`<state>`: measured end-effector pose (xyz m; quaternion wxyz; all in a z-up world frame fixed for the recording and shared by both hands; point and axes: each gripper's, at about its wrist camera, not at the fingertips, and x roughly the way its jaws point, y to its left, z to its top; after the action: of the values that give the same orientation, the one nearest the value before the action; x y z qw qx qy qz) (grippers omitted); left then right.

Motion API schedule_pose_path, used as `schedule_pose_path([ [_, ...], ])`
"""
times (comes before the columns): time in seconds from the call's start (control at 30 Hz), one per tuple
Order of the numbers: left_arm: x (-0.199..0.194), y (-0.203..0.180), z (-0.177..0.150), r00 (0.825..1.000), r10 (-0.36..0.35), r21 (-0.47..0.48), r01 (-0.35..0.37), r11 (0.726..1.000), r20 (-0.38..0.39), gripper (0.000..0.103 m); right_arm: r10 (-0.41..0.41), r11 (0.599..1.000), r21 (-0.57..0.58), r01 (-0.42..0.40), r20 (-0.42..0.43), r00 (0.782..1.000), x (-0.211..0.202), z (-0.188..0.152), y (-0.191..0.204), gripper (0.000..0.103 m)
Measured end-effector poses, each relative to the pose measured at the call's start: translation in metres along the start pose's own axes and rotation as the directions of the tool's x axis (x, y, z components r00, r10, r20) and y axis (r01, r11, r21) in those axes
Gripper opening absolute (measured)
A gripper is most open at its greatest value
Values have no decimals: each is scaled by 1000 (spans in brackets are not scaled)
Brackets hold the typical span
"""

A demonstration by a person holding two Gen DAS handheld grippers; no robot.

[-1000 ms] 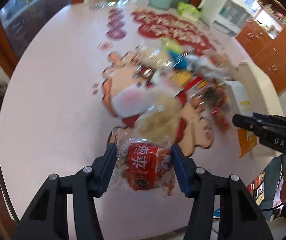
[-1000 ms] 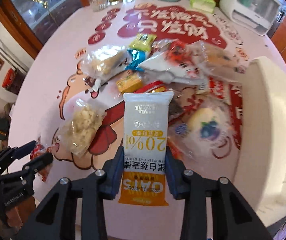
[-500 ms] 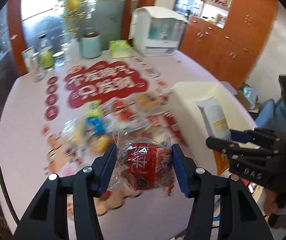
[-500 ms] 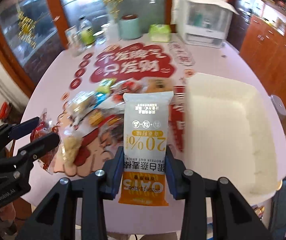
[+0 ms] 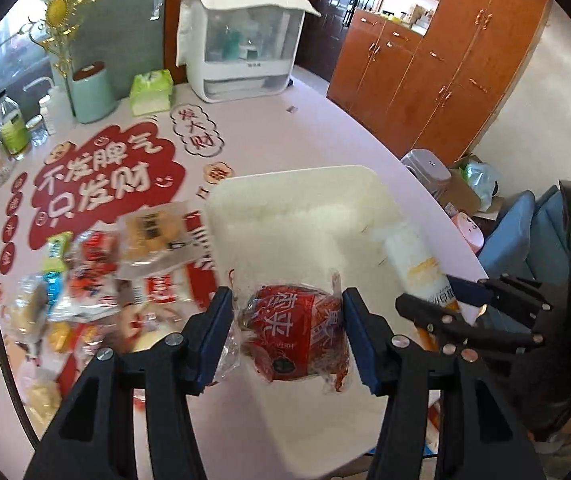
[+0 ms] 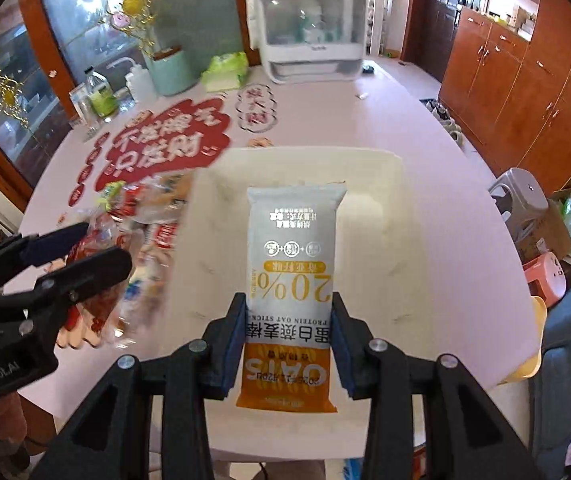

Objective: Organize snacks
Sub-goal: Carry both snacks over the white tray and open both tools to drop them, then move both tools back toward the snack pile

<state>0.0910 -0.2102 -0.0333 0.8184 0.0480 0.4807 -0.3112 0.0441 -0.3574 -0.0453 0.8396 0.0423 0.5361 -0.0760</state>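
Clamping a red snack bag (image 5: 295,338) between its 2 blue pads, the left gripper (image 5: 287,336) held the crinkled packet in the air over the near part of a white bin (image 5: 285,200), the bag sitting squarely between the fingertips with clear wrapper spilling out on both sides. The right gripper (image 6: 287,340) was closed on an oat bar packet (image 6: 291,280), gripping its lower orange and white part while the long grey upper end stuck forward past the fingertips, over the same white bin (image 6: 389,216). From the left wrist view, the right gripper (image 5: 449,300) showed to the right, with the oat bar packet (image 5: 413,256) angled over the bin's right edge. From the right wrist view, the left gripper (image 6: 85,248) appeared at the left, beside the bin. A blurred pile of snacks (image 5: 85,264) lay on the pink table (image 5: 285,136) just left of the bin, near a red sticker (image 5: 105,184) with white characters.
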Motion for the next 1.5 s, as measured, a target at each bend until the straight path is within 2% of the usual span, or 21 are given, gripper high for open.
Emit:
schedule_pose_path([
  [0.2, 40, -26, 4, 998, 27, -60, -30, 998, -64, 58, 23, 997, -72, -28, -80, 997, 25, -6, -29, 40],
  [0.27, 49, -32, 5, 994, 60, -74, -67, 995, -87, 70, 40, 994, -102, -51, -105, 994, 32, -9, -34, 40],
  [0.33, 52, -34, 4, 994, 69, -92, -77, 993, -88, 76, 62, 991, -113, -76, -125, 990, 38, -8, -36, 42],
  [0.37, 52, -34, 5, 993, 75, -105, -84, 991, -87, 86, 74, 989, -119, -91, -134, 988, 41, -8, -38, 47],
  [0.43, 52, -32, 4, 992, 98, -131, -107, 986, -79, 92, 85, 986, -130, -103, -134, 987, 42, -7, -41, 55],
  [0.57, 49, -26, 3, 988, 129, -166, -142, 976, -82, 92, 94, 983, -147, -109, -105, 990, 38, -3, -45, 63],
  [0.8, 32, -21, -2, 985, 167, -189, -174, 966, -49, 92, 99, 984, -138, -117, -128, 987, 40, -1, -46, 64],
  [1.0, 8, -16, -5, 977, 213, -196, -206, 959, 15, 92, 130, 985, -103, -137, -74, 989, 29, 0, -49, 63],
  [1.2, -8, -17, -10, 976, 214, -162, -205, 965, 40, 92, 154, 983, -104, -154, -7, 988, 15, 1, -42, 63],
  [1.37, -17, -13, -17, 979, 195, -160, -185, 970, 51, 92, 172, 979, -113, -171, 1, 985, 9, -1, -33, 63],
  [1.5, -31, -6, -20, 976, 206, -171, -190, 967, 76, 92, 194, 974, -118, -192, 3, 981, 5, -4, -24, 63],
])
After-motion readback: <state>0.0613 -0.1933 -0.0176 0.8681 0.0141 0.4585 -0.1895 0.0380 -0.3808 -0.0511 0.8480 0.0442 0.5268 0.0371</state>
